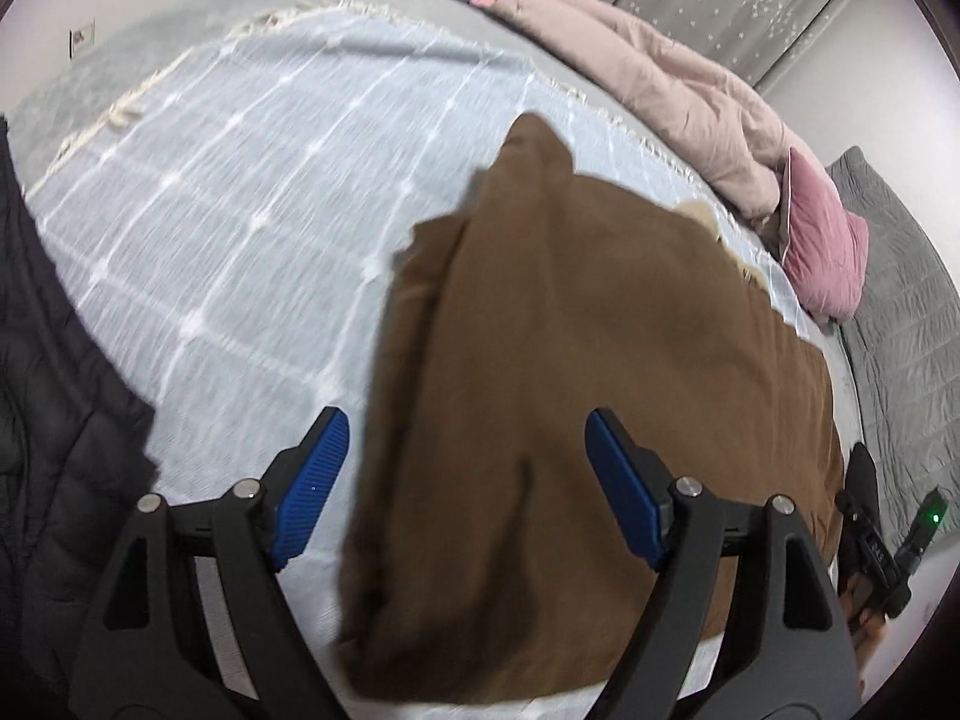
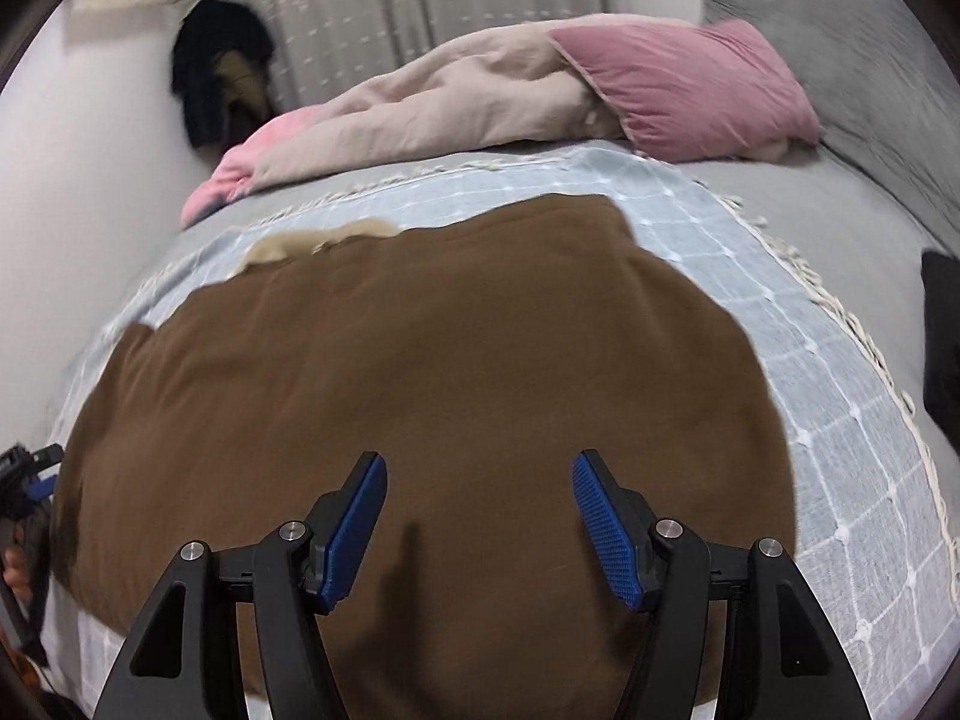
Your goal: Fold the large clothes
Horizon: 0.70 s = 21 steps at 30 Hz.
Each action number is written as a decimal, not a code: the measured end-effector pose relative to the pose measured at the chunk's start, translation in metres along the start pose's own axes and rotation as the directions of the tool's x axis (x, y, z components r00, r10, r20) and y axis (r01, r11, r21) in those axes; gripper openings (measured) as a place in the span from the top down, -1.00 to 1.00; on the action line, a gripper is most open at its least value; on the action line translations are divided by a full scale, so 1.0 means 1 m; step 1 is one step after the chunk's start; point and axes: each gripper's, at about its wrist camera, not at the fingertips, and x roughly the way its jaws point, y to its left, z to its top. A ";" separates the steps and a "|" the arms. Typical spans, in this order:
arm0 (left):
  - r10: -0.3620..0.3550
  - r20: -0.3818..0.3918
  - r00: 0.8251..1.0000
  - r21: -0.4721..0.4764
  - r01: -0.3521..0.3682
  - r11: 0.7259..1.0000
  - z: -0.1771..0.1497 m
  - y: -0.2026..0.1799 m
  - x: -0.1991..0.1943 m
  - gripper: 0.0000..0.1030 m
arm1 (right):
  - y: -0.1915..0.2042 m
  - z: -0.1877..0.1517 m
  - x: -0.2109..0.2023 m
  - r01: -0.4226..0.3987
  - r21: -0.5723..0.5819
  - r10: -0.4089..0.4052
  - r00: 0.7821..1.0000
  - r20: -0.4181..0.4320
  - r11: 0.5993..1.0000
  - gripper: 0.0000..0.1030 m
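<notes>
The brown garment [image 2: 420,396] lies flat on the light blue checked blanket [image 1: 240,228] — pink pillow [image 2: 684,90] beyond it. Left gripper [image 1: 468,480] and right gripper [image 2: 477,525] hover above it, both released — nothing grasped.

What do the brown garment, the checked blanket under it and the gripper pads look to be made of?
Brown garment: matte, soft woven or knit cloth, probably cotton-like; it lies in gentle folds without shine. Checked blanket: thin pale-blue woven textile with white grid threads and a cream fringe. Gripper pads: blue ribbed rubber or plastic, on black rigid fingers.
</notes>
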 end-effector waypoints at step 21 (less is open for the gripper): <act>-0.317 -0.129 0.939 -0.120 0.303 0.945 -0.024 0.024 0.033 0.13 | 0.084 -0.029 0.031 -0.070 -0.159 0.056 0.994 -0.094 0.985 -0.33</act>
